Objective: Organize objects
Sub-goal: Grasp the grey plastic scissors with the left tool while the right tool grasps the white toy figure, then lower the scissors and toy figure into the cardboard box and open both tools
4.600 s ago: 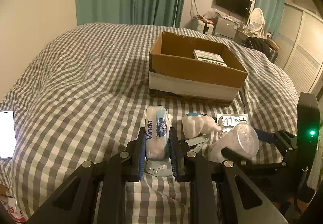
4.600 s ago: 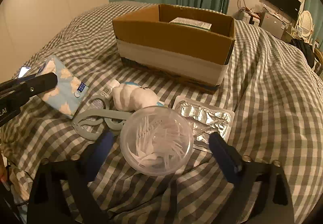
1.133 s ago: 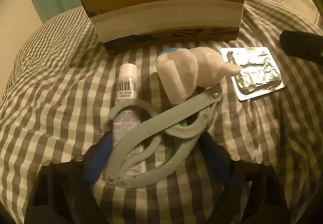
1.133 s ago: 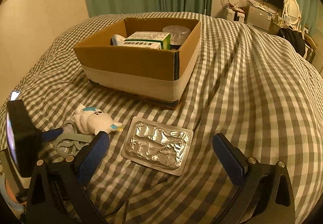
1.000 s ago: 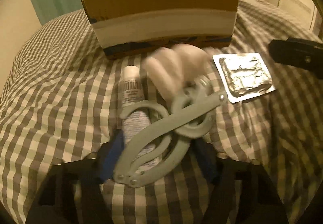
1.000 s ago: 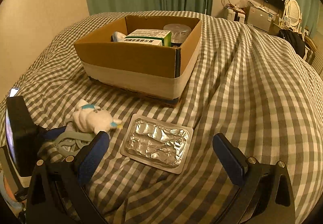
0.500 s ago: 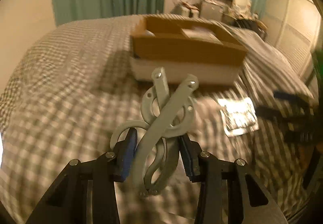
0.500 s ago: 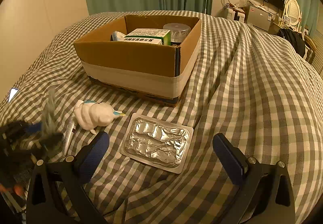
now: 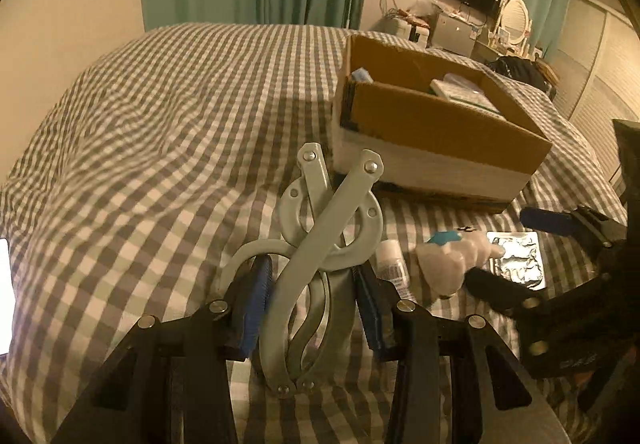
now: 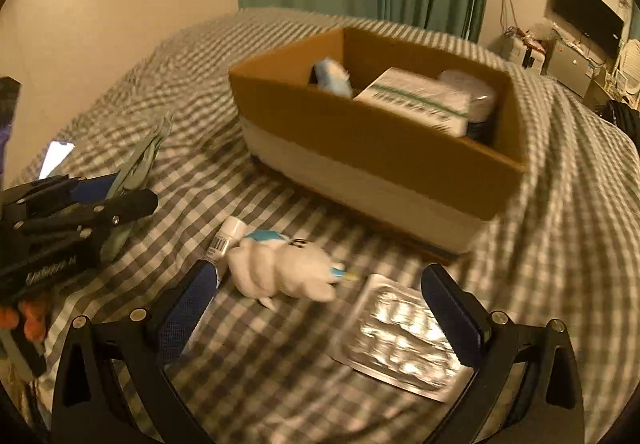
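Note:
My left gripper (image 9: 312,300) is shut on a pale grey-green folding hanger (image 9: 326,240) and holds it up above the bed, left of the cardboard box (image 9: 432,151). The hanger also shows blurred in the right wrist view (image 10: 140,159). My right gripper (image 10: 316,300) is open and empty, low over a white plush toy (image 10: 280,270), with a small white tube (image 10: 224,240) to its left and a foil blister pack (image 10: 400,336) to its right. The box (image 10: 372,159) holds a white carton (image 10: 416,99), a blue tissue pack (image 10: 332,77) and a clear round tub (image 10: 476,91).
The checked bedspread (image 9: 160,115) is soft and rumpled. A lit phone (image 10: 56,157) lies at the bed's left edge. Green curtains, a TV and furniture stand behind the bed.
My left gripper closed on the hanger, lifted it off the tube and toy, and now holds it up left of the box. My right gripper swung left over the plush toy.

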`<state>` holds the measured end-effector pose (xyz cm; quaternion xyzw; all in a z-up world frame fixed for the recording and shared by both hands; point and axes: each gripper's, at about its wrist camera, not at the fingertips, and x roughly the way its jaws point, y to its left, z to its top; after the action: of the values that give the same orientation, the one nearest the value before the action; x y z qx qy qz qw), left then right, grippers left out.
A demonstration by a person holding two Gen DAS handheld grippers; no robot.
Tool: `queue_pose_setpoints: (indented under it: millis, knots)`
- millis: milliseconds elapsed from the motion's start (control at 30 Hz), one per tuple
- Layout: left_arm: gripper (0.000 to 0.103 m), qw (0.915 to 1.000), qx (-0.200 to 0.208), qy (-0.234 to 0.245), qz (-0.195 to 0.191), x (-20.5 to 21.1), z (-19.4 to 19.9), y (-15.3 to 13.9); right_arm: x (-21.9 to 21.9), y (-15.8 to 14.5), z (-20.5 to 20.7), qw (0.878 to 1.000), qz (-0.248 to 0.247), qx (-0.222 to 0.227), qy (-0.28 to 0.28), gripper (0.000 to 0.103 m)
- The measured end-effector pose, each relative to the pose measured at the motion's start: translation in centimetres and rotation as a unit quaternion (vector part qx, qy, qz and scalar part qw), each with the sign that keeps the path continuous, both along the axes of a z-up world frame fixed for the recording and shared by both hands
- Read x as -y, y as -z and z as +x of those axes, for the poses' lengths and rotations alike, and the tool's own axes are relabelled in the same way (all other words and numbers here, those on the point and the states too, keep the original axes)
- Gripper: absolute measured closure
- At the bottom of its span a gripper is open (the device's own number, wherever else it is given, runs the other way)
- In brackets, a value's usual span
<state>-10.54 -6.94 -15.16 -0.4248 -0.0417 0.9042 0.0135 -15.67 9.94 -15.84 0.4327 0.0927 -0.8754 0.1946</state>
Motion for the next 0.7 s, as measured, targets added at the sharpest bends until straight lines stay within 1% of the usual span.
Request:
queue_pose_setpoints:
  millis: [133, 233, 267, 300, 333, 367, 400, 500, 600, 667, 700]
  knots:
    - [0.061, 1.0, 0.004, 0.002, 0.007, 0.3, 0.1, 0.6, 2.4, 1.6, -0.7, 1.0, 0.023, 0.015, -0.012, 0.0]
    - [0.061, 0.9999, 0.002, 0.005, 0.01, 0.3, 0.2, 0.5, 3.2, 2.6, -1.1, 0.999, 0.039, 0.023, -0.014, 0.002]
    - [0.061, 0.9999, 0.002, 0.006, 0.011, 0.3, 0.2, 0.5, 3.3, 2.8, -1.2, 0.999, 0.043, 0.025, -0.014, 0.006]
    - [0.061, 0.9999, 0.001, 0.006, 0.011, 0.3, 0.3, 0.5, 3.4, 3.1, -1.3, 0.998, 0.046, 0.029, -0.014, 0.013]
    - [0.061, 0.9999, 0.0, 0.005, 0.012, 0.3, 0.4, 0.4, 3.3, 3.3, -1.3, 0.998, 0.046, 0.032, -0.014, 0.017]
    - [0.061, 0.9999, 0.0, 0.006, 0.013, 0.2, 0.5, 0.3, 3.3, 3.3, -1.3, 0.998, 0.045, 0.035, -0.015, 0.025]
    - [0.061, 0.9999, -0.003, 0.006, 0.016, 0.2, 0.7, 0.1, 3.2, 3.3, -1.2, 0.998, 0.046, 0.036, -0.015, 0.039]
    - [0.061, 0.9998, -0.006, 0.01, 0.017, -0.1, 1.0, -0.5, 2.7, 2.6, -0.6, 0.998, 0.044, 0.028, -0.019, 0.04]
    - [0.061, 0.9997, -0.017, 0.013, 0.012, -0.5, 1.3, -1.9, 2.0, 1.1, 0.2, 0.999, 0.034, 0.015, -0.019, 0.04]
    - [0.061, 0.9994, -0.028, 0.018, 0.012, -0.8, 1.4, -3.4, 1.2, -0.7, 0.7, 1.0, 0.022, -0.003, -0.015, 0.04]
    - [0.061, 0.9991, -0.035, 0.021, 0.013, -1.0, 1.3, -4.1, 0.5, -2.2, 1.1, 1.0, 0.013, -0.019, -0.011, 0.04]
